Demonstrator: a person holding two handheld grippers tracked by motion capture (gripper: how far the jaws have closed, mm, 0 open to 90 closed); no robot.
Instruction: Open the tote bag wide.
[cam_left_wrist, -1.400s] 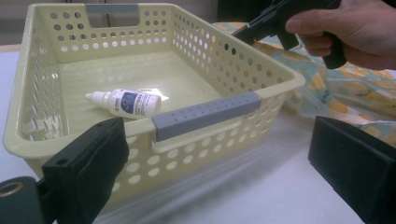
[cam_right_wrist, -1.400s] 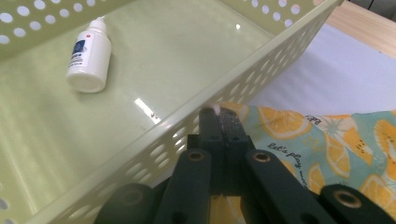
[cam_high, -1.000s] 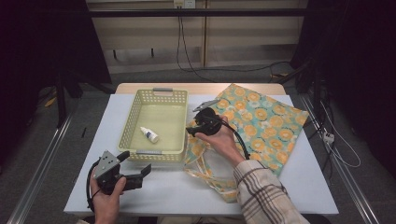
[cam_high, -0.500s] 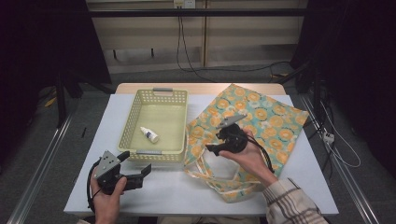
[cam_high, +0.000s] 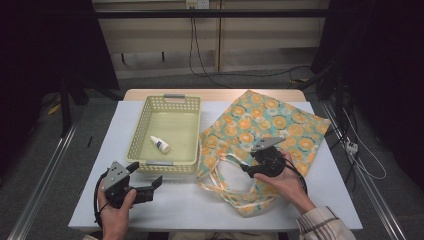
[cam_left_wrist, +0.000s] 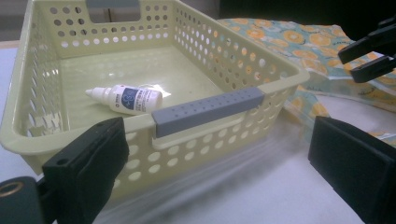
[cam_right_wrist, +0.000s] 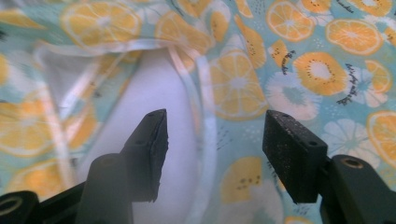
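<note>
High view: right gripper over the orange-print bag, lower right of the frame.

Its tips are hard to make out there (dark and small), but the right gripper view shows the jaws partly open, holding nothing, a pale bag strap below the gap. They have just been opening. Bare table lies along the bottom edge. The left gripper is wide open beside the basket.

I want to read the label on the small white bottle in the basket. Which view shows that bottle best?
The left gripper view: the bottle lies on its side on the floor of the basket, close and large, its blue label facing the camera. The high view shows the same bottle small, with no label detail. The right gripper view looks at the orange-print bag.
</note>
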